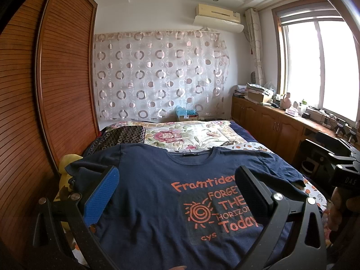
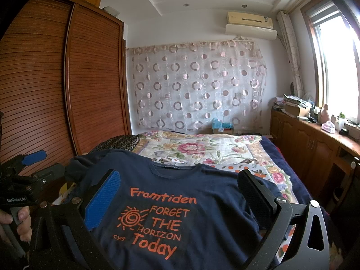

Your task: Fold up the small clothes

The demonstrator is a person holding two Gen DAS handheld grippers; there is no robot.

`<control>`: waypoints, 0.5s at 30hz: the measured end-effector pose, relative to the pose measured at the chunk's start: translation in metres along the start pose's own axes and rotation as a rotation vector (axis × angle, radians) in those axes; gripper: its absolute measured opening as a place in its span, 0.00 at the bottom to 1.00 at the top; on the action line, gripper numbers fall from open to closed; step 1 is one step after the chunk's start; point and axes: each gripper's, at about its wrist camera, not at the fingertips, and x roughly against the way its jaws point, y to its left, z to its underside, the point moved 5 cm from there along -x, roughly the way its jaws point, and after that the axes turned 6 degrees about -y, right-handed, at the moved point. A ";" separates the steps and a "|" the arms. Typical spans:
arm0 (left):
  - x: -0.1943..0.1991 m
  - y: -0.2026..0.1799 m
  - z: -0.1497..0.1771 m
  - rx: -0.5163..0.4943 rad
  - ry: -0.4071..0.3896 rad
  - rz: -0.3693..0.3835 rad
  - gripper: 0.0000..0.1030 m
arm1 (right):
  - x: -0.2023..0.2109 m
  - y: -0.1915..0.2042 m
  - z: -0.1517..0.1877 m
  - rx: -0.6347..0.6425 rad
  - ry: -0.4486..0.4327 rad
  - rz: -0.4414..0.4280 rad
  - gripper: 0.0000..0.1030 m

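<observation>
The lower hem of the navy cotton T-shirt with orange lettering (image 1: 157, 202) is cut off by the bottom edge of both frames. In the left wrist view, the ends of the printed words at centre right are hidden behind the black right-hand finger (image 1: 249, 193) of the left gripper (image 1: 177, 191). The small label inside the collar is too small to be read. The right gripper (image 1: 344, 171) is cut off by the right edge there, so its fingers are not seen. The clutter on the long wooden cabinet top (image 2: 315, 121) under the window is too small to be identified.
</observation>
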 end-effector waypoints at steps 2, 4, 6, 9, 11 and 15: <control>0.000 0.000 0.000 0.000 -0.001 0.000 1.00 | 0.000 0.000 0.000 0.000 0.001 0.000 1.00; 0.000 0.000 0.000 0.000 -0.001 0.001 1.00 | 0.000 0.000 0.000 -0.001 -0.001 0.001 1.00; 0.000 0.000 0.000 0.001 -0.001 0.001 1.00 | 0.000 0.000 0.000 0.000 0.000 0.000 1.00; 0.000 0.000 0.000 0.001 -0.001 0.001 1.00 | 0.001 0.001 -0.001 0.000 0.002 0.000 1.00; 0.000 0.000 0.000 0.002 -0.001 0.001 1.00 | 0.000 0.001 -0.001 0.000 0.003 0.001 1.00; 0.000 0.000 0.000 0.001 -0.001 0.000 1.00 | 0.001 0.001 0.000 -0.002 0.004 0.000 1.00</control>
